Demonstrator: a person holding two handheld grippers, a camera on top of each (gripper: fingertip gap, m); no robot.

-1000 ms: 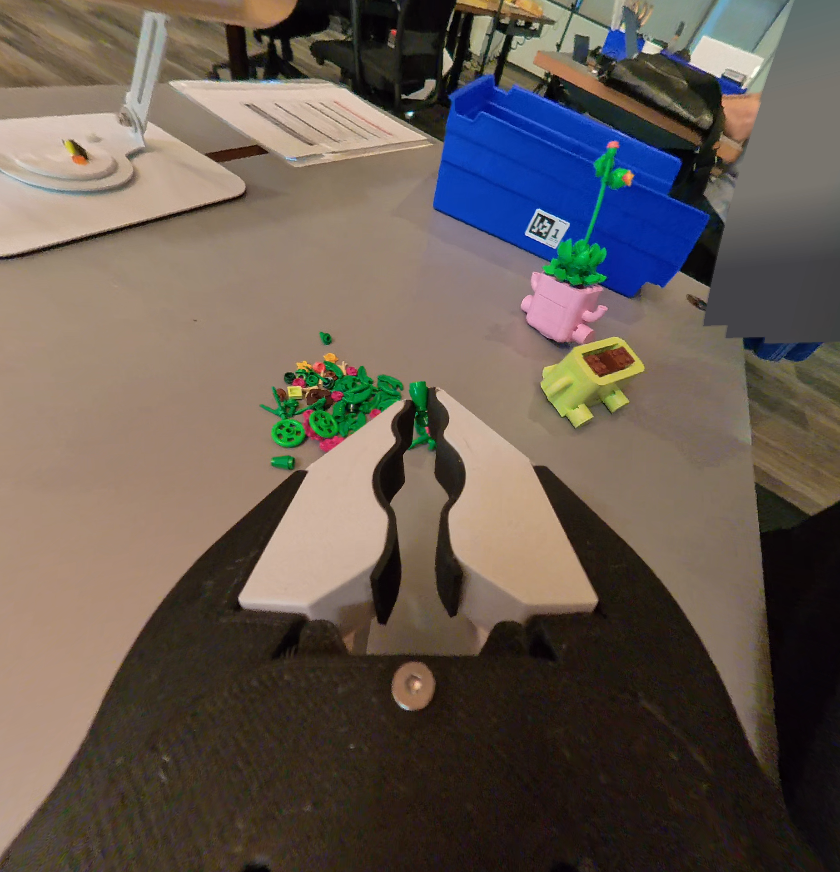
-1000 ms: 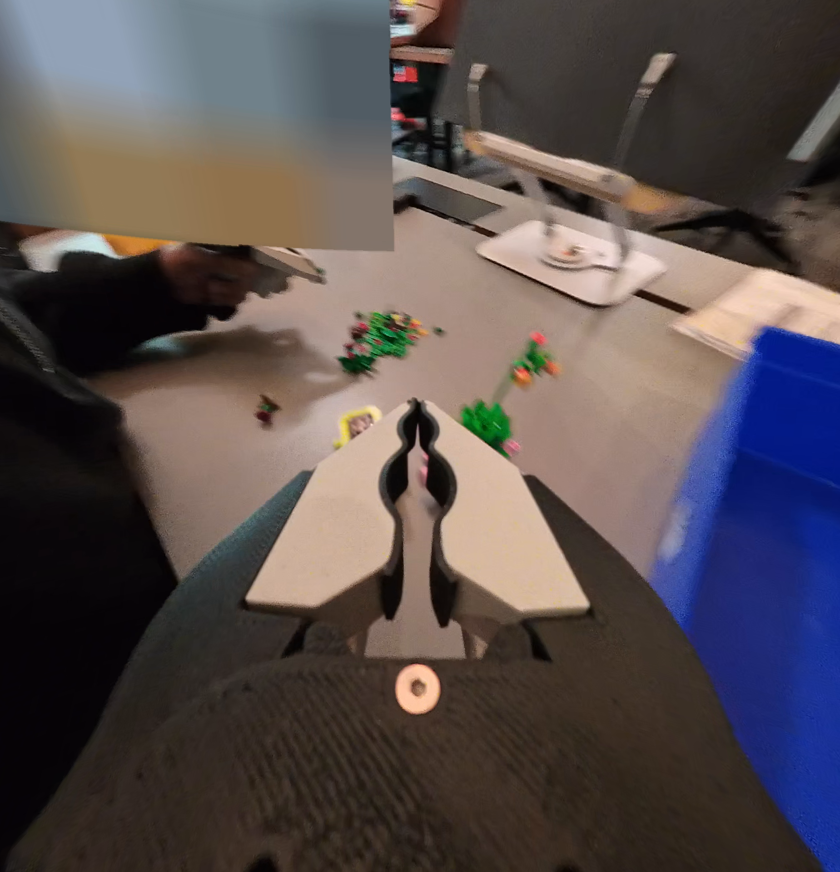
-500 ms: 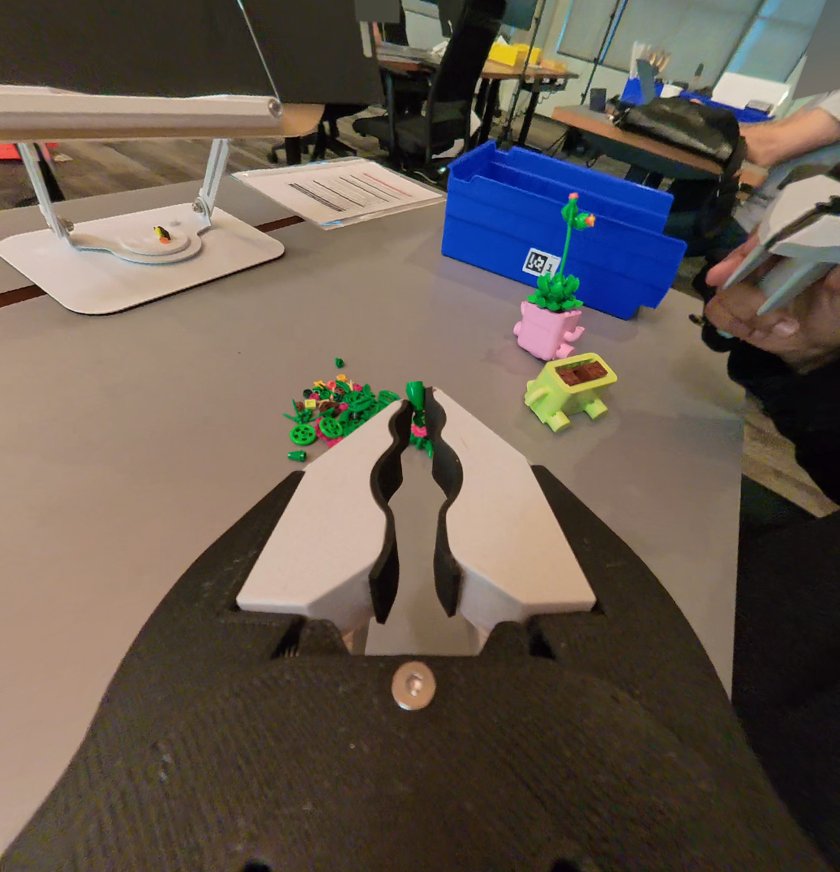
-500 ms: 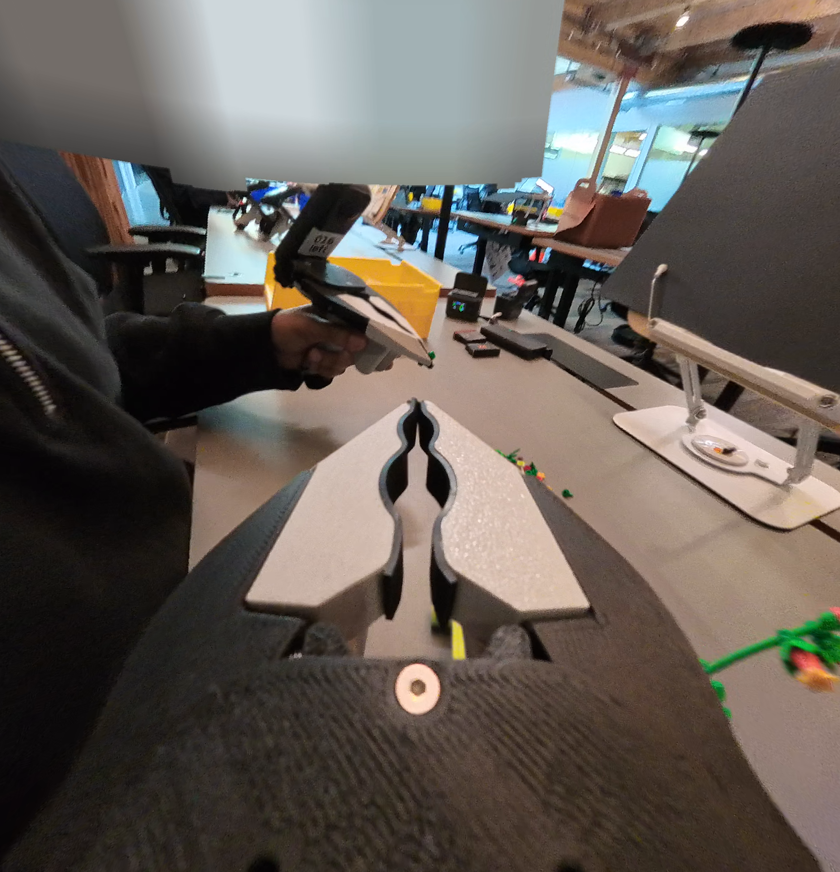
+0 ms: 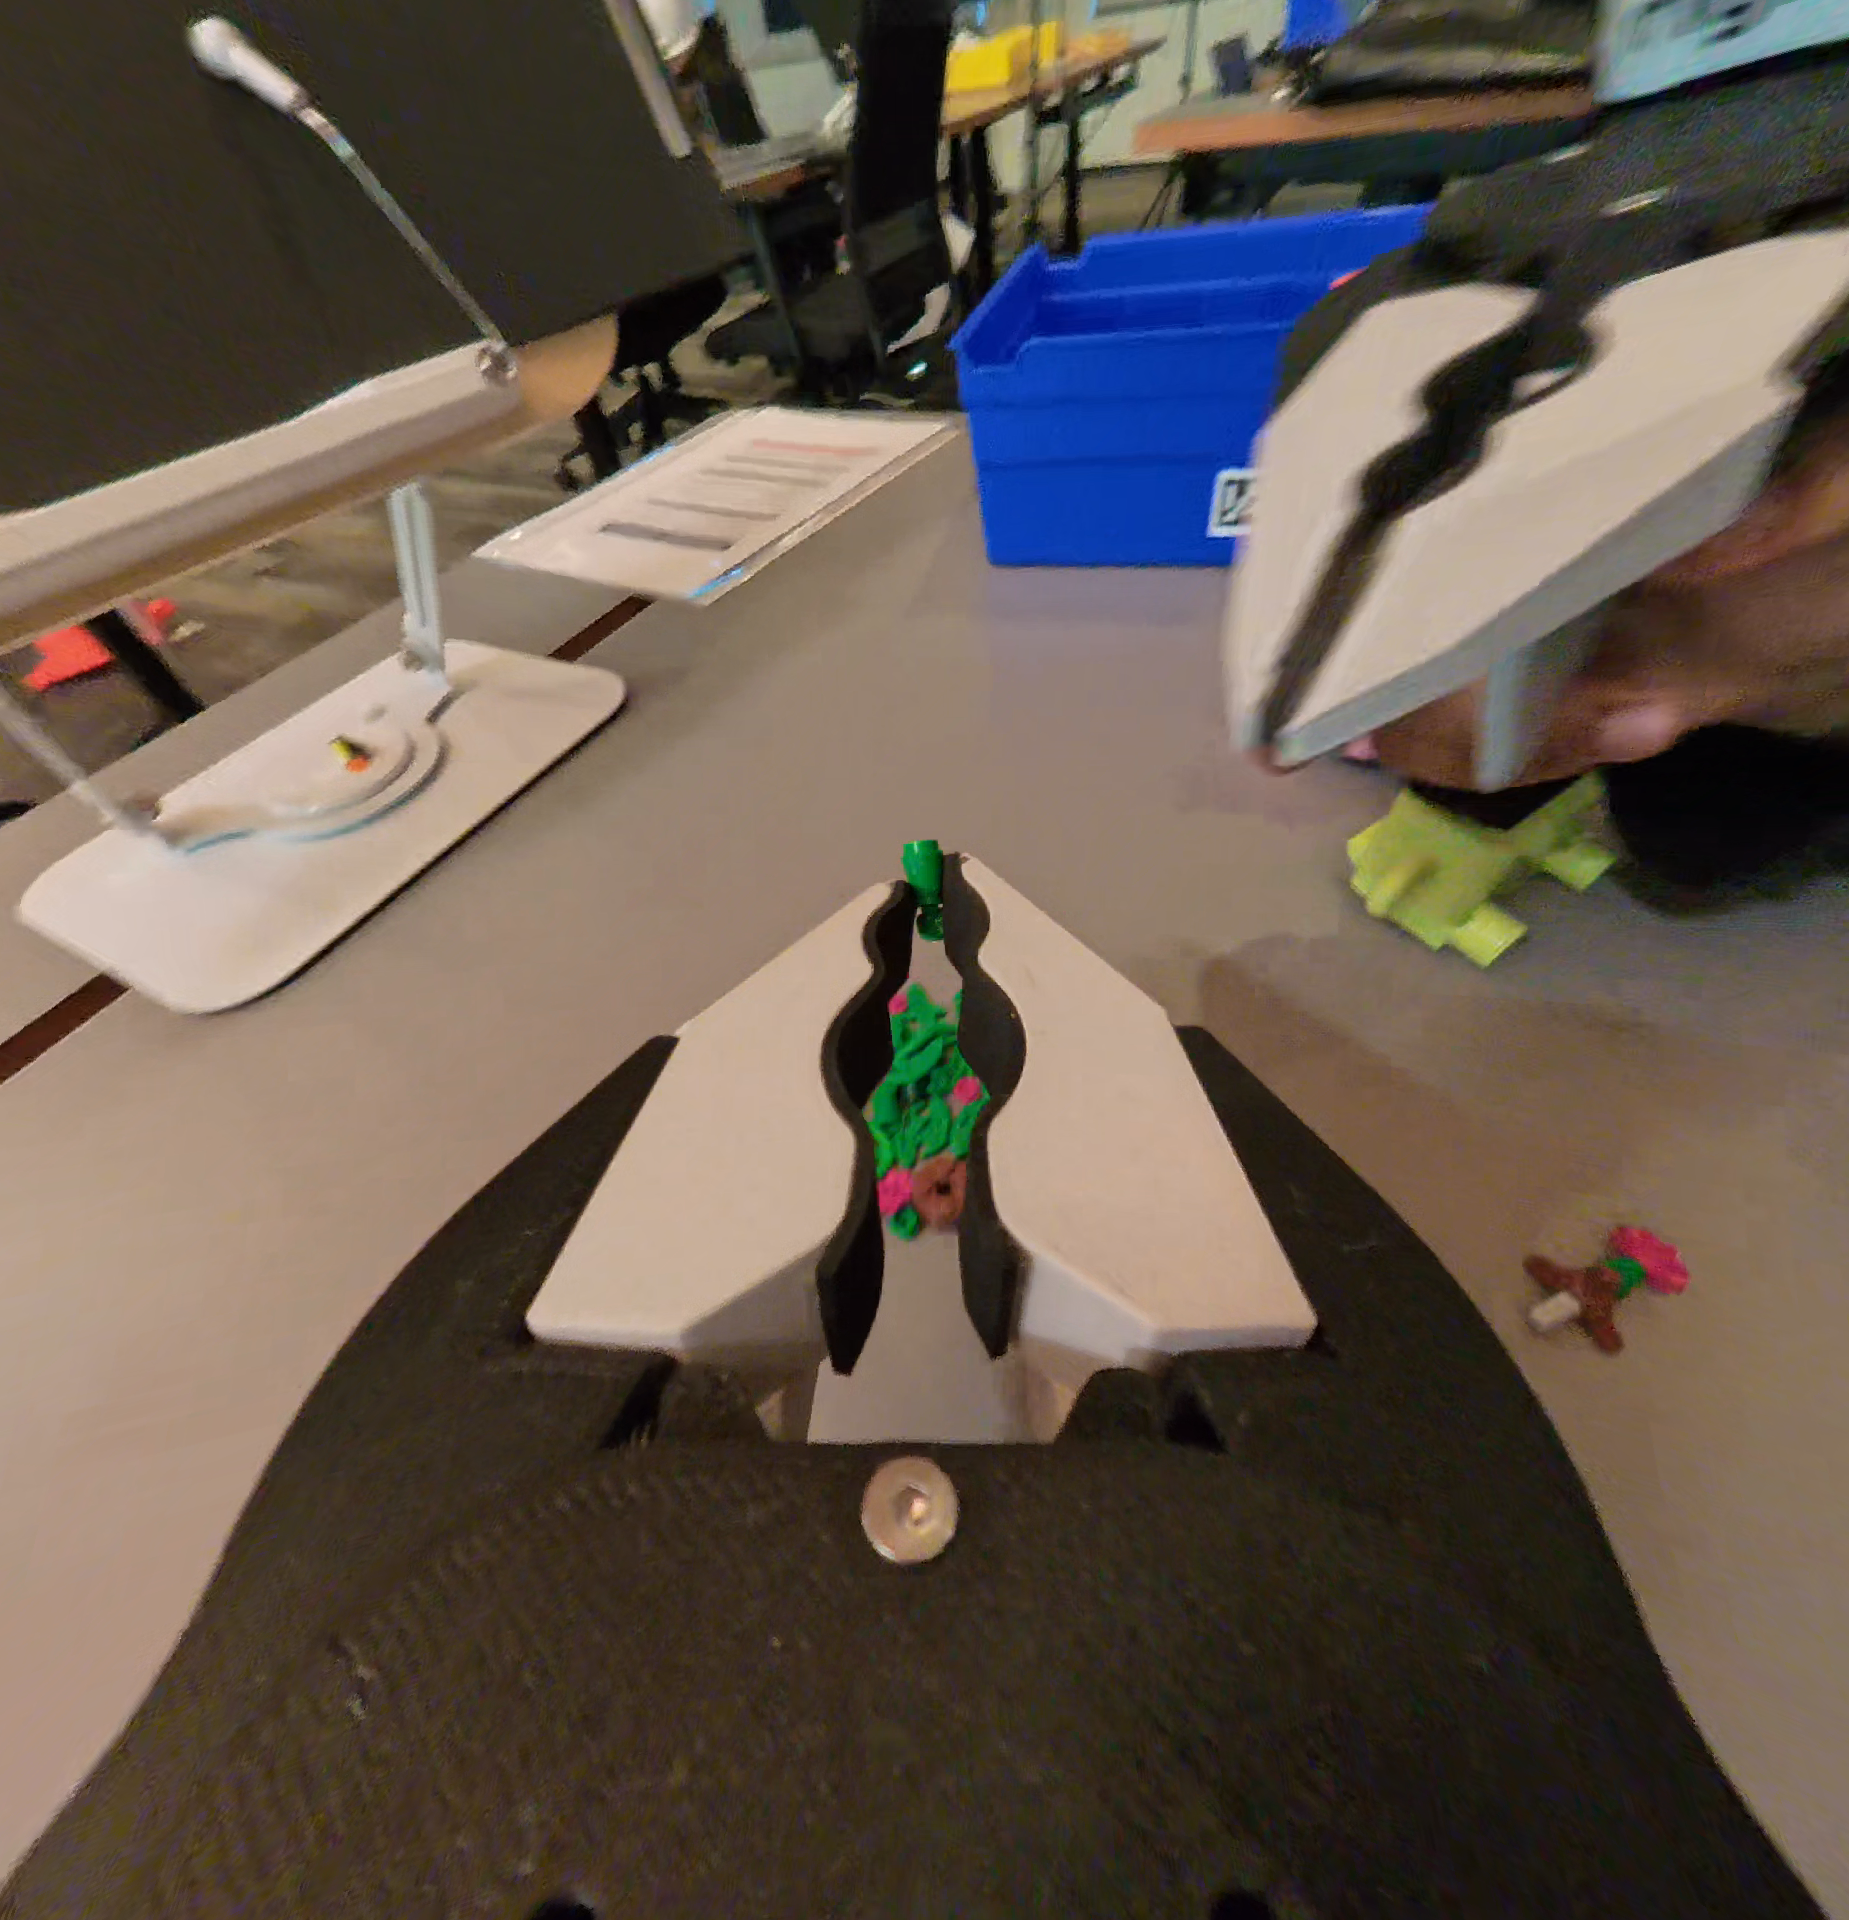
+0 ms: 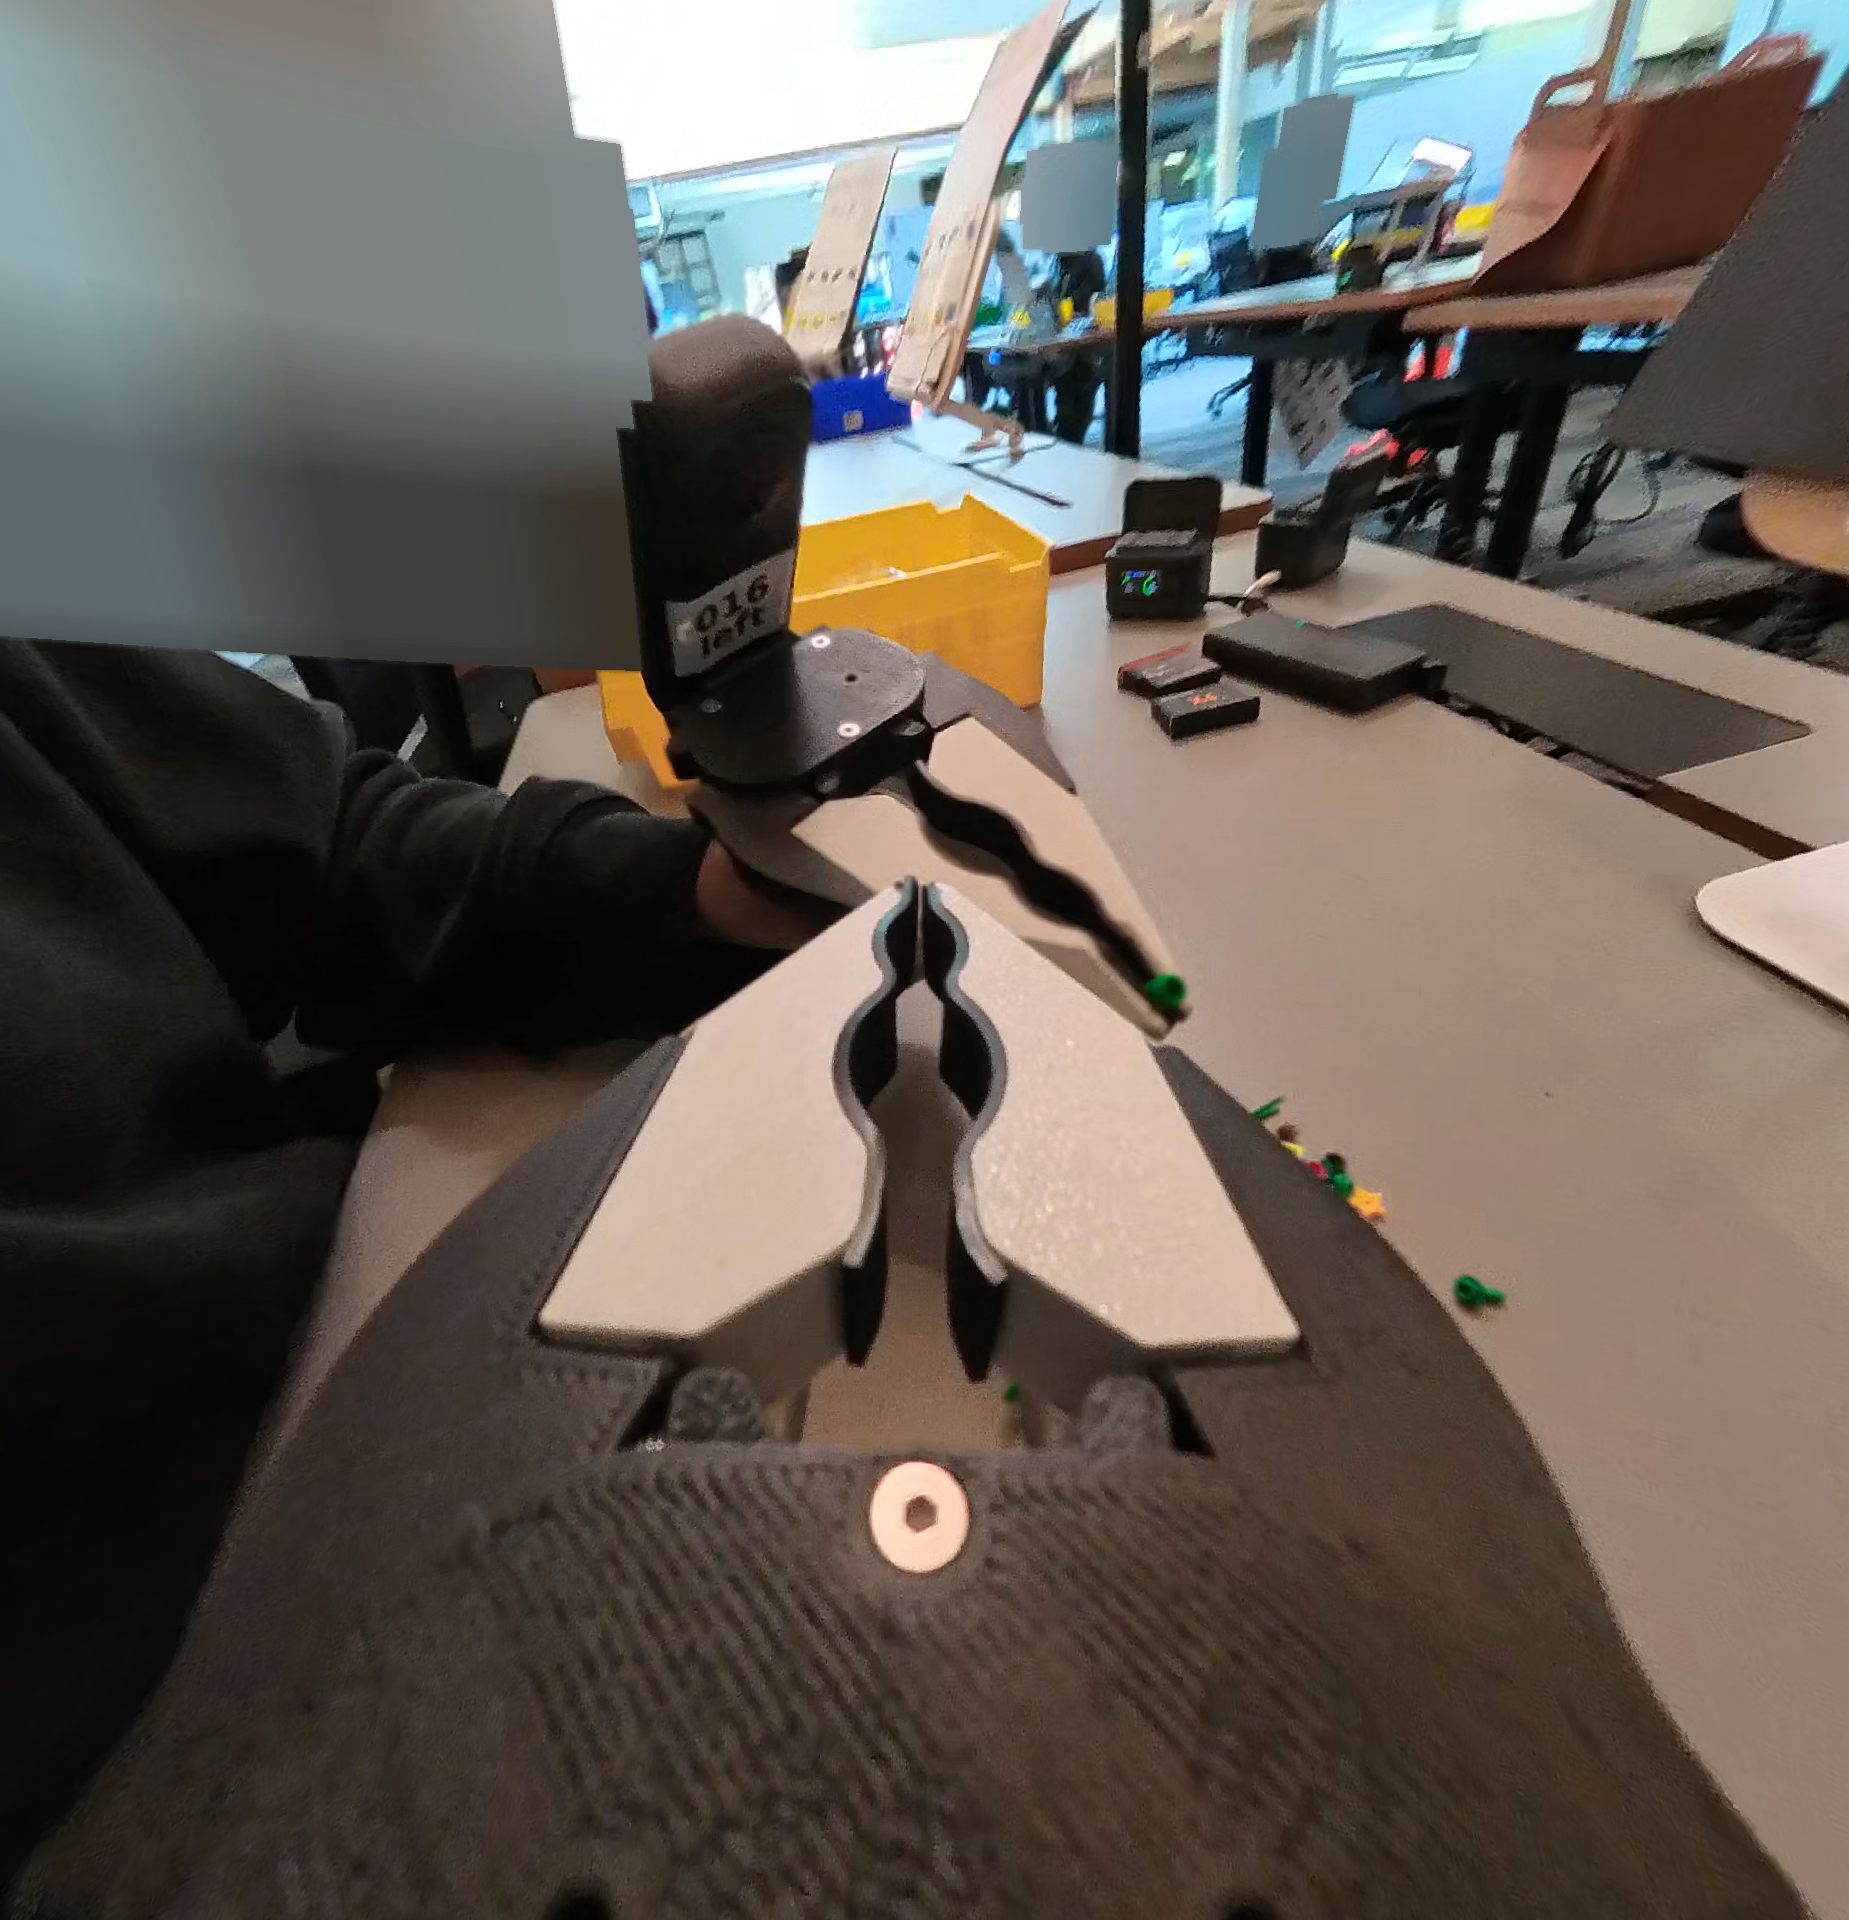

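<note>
My left gripper [image 5: 927, 881] is shut on a small green stem piece [image 5: 922, 868], which sticks out at its tip. It hangs above a pile of green and pink toy bricks [image 5: 925, 1122] that shows through the gap between the fingers. My right gripper [image 6: 915, 889] is shut with nothing visible in it. In the left wrist view the right gripper [image 5: 1263, 732] hovers close at the right, above a lime green toy pot [image 5: 1450, 883]. In the right wrist view the left gripper [image 6: 1159, 1003] sits just beyond my tips with the green piece [image 6: 1167, 987].
A blue bin [image 5: 1096, 416] and a sheet of paper [image 5: 733, 499] lie at the back of the grey table. A white stand base [image 5: 328, 810] is at the left. A small brown and pink flower piece [image 5: 1606, 1288] lies at the right. A yellow bin [image 6: 930, 592] and black devices [image 6: 1200, 707] stand farther off. My right fingertips sit around 7 cm from my left ones. My left gripper's tips are some 15 cm from the lime green toy pot [image 5: 1450, 883].
My left gripper has moved forward over the brick pile, still holding the green piece. My right gripper has swung in close to the left one, above the lime pot.
</note>
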